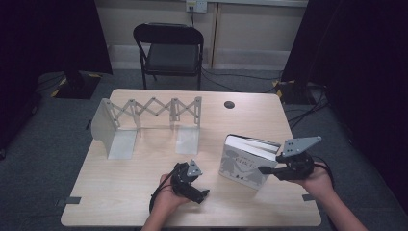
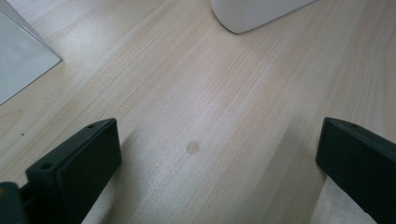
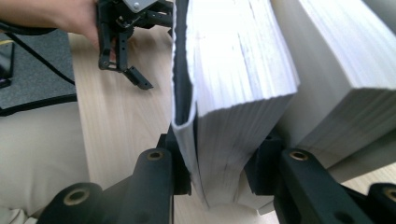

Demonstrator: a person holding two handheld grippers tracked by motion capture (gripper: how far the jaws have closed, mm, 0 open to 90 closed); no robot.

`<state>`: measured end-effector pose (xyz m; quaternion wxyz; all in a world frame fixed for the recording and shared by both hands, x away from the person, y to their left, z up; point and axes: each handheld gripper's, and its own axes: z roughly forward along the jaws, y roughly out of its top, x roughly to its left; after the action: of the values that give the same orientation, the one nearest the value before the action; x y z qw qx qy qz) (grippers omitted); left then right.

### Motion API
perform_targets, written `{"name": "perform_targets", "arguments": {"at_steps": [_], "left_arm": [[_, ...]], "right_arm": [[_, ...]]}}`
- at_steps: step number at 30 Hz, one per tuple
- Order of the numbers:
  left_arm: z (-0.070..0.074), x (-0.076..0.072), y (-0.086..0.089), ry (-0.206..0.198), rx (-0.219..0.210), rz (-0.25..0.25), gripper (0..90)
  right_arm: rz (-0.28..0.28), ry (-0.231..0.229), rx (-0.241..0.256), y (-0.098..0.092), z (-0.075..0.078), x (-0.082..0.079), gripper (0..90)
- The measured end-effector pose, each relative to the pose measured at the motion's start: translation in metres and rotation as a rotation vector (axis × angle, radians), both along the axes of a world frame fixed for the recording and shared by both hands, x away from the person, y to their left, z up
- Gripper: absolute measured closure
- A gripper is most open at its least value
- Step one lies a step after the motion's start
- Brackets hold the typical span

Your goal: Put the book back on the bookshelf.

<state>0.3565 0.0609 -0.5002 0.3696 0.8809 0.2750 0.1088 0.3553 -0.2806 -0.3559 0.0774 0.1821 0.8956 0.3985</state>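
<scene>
Fingers of left gripper (image 1: 188,179) spread wide, low over bare worktop (image 1: 144,183), near front edge. Rack (image 1: 144,115) at back left. Book (image 1: 245,161) upright right of centre, page edge pinched by right gripper (image 1: 269,169).

We note bare table (image 1: 144,192) along the near edge and left front corner, open to either hand. The expanding rack (image 1: 144,113) walls off the far left, and the upright book (image 1: 245,163) blocks the right centre. Between them the left gripper (image 1: 195,185) has open wood ahead.
</scene>
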Motion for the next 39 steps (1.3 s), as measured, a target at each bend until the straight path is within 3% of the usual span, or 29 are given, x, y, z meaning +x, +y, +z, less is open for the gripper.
{"name": "perform_targets", "arguments": {"at_steps": [15,24,27,30,34,36,39], "left_arm": [[-0.001,0.000,0.000,-0.005,-0.003,0.002,0.0],[0.000,0.000,-0.002,0.000,-0.004,0.025,0.0],[0.005,0.001,-0.004,0.031,0.053,0.013,0.0],[0.009,0.002,-0.005,0.054,0.081,0.009,2.8],[0.019,0.003,0.000,0.089,0.066,-0.027,19.1],[0.024,0.003,0.001,0.087,0.053,-0.015,17.4],[0.036,0.004,0.002,0.087,0.050,-0.038,17.4]], "right_arm": [[0.080,0.029,0.031,-0.006,-0.002,-0.010,67.6],[0.068,0.031,0.023,-0.007,-0.002,-0.009,67.5],[0.068,0.032,0.024,-0.007,-0.002,-0.008,67.4],[0.070,0.031,0.016,-0.006,-0.001,-0.008,67.3],[0.071,0.036,0.017,-0.007,-0.001,-0.007,67.3],[0.070,0.036,0.018,-0.007,-0.001,-0.007,67.2],[0.069,0.039,0.018,-0.007,-0.001,-0.007,67.2]]}}
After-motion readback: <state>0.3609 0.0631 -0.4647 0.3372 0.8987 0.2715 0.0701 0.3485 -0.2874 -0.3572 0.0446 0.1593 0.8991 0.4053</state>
